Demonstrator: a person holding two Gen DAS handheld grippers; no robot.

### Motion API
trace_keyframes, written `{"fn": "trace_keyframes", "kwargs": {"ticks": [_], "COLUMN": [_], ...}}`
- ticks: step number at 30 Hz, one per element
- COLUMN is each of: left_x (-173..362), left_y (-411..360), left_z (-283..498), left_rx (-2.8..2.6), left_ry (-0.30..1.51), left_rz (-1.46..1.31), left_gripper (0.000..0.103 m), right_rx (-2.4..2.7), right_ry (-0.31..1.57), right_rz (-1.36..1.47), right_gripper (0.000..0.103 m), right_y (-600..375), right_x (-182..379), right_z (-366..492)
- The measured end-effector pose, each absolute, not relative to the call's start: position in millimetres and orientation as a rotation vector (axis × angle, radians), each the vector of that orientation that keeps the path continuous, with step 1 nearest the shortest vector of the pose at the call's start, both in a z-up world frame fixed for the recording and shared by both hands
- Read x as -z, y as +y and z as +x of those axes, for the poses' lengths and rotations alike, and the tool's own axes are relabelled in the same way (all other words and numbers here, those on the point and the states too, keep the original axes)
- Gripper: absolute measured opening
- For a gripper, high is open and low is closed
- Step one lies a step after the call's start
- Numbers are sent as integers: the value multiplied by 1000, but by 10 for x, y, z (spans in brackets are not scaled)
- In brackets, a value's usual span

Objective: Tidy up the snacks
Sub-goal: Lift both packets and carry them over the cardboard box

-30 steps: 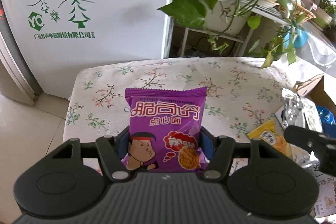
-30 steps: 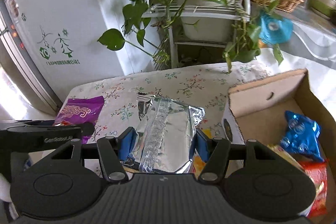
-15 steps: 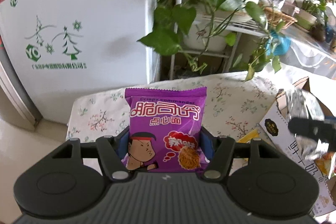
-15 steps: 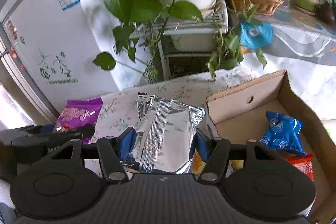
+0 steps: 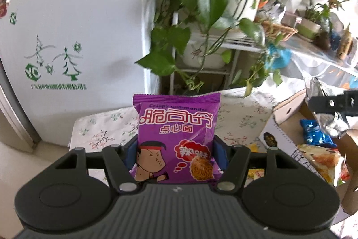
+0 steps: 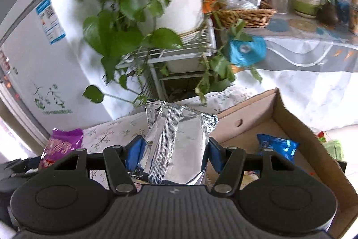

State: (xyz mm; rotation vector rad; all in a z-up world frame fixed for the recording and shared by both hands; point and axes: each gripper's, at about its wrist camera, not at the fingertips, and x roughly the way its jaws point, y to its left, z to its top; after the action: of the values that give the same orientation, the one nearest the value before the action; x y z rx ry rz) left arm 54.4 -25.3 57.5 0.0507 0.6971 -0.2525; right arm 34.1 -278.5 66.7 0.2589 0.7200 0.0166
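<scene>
My left gripper [image 5: 176,156] is shut on a purple noodle-snack packet [image 5: 176,138] and holds it upright above the floral table [image 5: 107,129]. My right gripper [image 6: 173,156] is shut on a silver foil packet [image 6: 176,145], held above the left wall of the cardboard box [image 6: 297,127]. The box holds a blue packet [image 6: 277,146]. In the left wrist view the box [image 5: 288,109] is at the right with the blue packet [image 5: 315,133], an orange-and-white packet [image 5: 324,160] and the right gripper with its foil packet [image 5: 322,104]. The purple packet also shows in the right wrist view [image 6: 60,145].
A white fridge [image 5: 67,37] stands behind the table. A potted vine on a white wire rack [image 6: 170,21] hangs close over the table's far edge. A wicker basket [image 6: 246,15] and more pots sit on a side table at the right. A yellow packet [image 5: 257,171] lies by the box.
Both grippers have risen and moved right with their packets. The right gripper has come over the box; the table has dropped lower in both views.
</scene>
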Motion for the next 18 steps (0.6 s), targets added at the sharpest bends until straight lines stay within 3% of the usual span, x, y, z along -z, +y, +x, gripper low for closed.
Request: {"fn": "trace_keyframes", "kwargs": {"ticks": [18], "left_x": [-412], "left_y": [-916], "left_z": [78], "left_rx": [389], "left_ry": [762], "left_rz": [-95], "left_gripper": [65], "right_rx": [75], "right_ry": [675], "right_rz": [402], "right_gripper": [67], "right_y": [-3575], "right_x": [-822], "right_z": [69]}}
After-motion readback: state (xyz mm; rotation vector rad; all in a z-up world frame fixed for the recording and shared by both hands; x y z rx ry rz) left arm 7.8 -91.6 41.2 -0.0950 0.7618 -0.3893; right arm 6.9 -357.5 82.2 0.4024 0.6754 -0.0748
